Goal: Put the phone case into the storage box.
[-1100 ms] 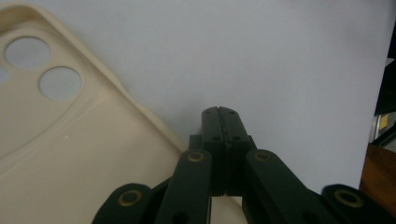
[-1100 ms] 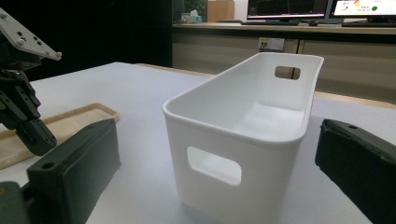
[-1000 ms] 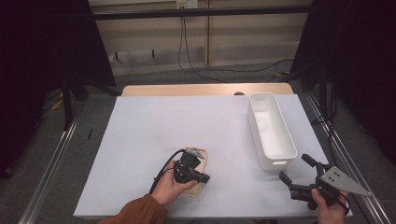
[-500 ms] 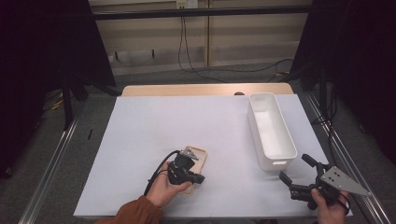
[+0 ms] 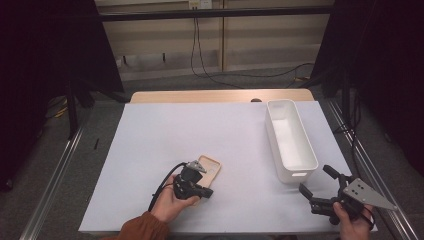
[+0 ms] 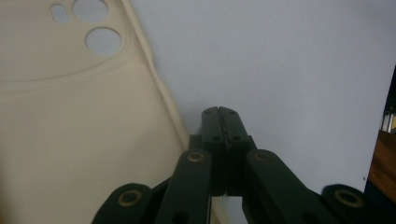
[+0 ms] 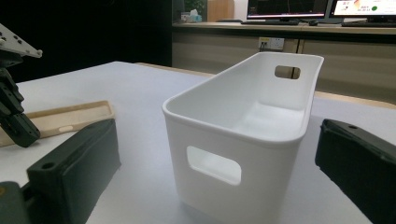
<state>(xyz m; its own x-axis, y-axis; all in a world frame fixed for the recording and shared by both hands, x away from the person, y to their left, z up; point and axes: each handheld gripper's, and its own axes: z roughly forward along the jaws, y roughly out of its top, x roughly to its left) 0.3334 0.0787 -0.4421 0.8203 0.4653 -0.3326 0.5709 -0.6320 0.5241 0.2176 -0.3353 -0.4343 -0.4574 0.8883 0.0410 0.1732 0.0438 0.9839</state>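
A beige phone case [image 5: 212, 166] lies flat on the white table cover, left of the middle and near the front. My left gripper [image 5: 206, 192] hovers low over the case's near end, held in a hand. In the left gripper view its jaws [image 6: 218, 112] are pressed together with nothing between them, just beside the long edge of the case [image 6: 70, 121], over the bare cover. My right gripper [image 5: 314, 181] stands open at the front right, level with the table. It points at the near end of a white bin [image 7: 247, 107] and holds nothing.
The white bin [image 5: 290, 137] is empty and stands lengthwise along the right side, a handle slot in each end. The white cover [image 5: 190, 130] ends at a wooden strip at the back. Metal rails run along both sides of the table.
The left hand and its gripper have shifted a little to the left at the near end of the case. The right gripper has stayed in place.
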